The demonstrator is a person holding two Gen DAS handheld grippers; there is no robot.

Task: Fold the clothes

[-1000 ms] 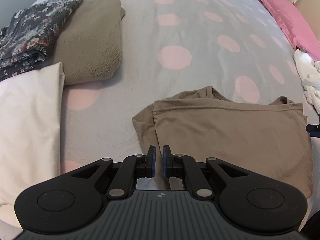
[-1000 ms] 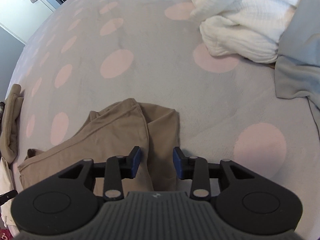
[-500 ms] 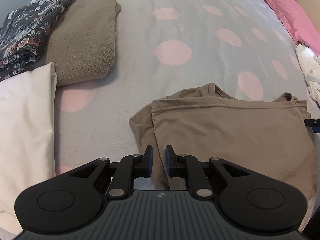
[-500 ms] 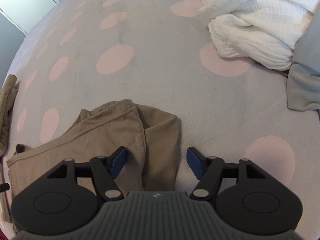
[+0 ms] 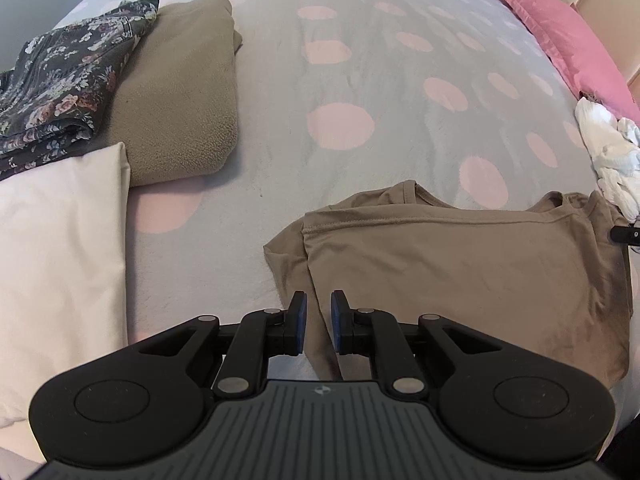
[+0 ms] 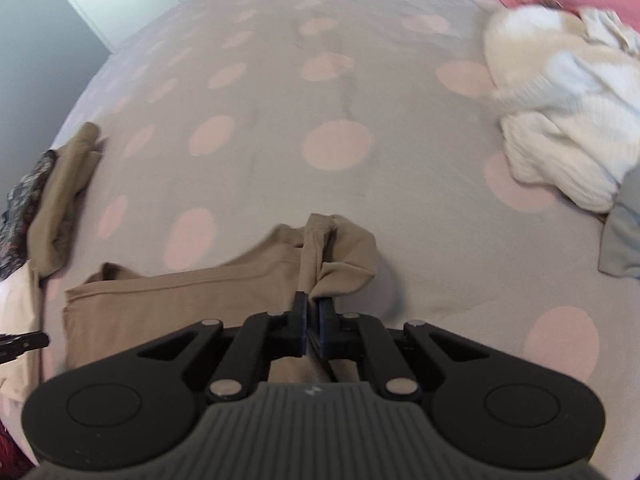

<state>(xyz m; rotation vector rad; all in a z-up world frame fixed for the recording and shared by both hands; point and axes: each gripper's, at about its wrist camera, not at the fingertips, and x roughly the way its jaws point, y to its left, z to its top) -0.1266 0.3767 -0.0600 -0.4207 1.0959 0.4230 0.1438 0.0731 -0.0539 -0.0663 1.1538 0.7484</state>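
In the left wrist view, the tan T-shirt (image 5: 472,276) is seen lying partly folded on the grey bedspread with pink dots (image 5: 360,80), close in front of the camera and spreading to the right of it. The left gripper (image 5: 319,312) is held at the shirt's near left edge with its jaws narrowly parted; a fold of the shirt's fabric runs between the blue pads (image 5: 299,322), though whether it is actually pinched cannot be told. To the far left of the shirt a folded olive fleece (image 5: 180,92) is laid, with a dark floral garment (image 5: 64,76) just beyond it on the left and a cream cloth (image 5: 56,264) nearer the camera. To the shirt's right a crumpled white garment (image 5: 612,156) is seen, and behind that a pink pillow (image 5: 568,36). A dark tip of the other gripper (image 5: 624,234) is visible at the shirt's right edge. In the right wrist view, the right gripper (image 6: 314,320) is seen with its jaws closing on a bunched fold at the right end of the T-shirt (image 6: 180,300), the fabric being clamped between the pads and drawn up into a ridge ahead of them. The white garment (image 6: 560,120) is shown blurred, well to the right of the shirt, with a grey cloth (image 6: 620,240) below it, and the olive fleece (image 6: 60,208) lies far to the shirt's left
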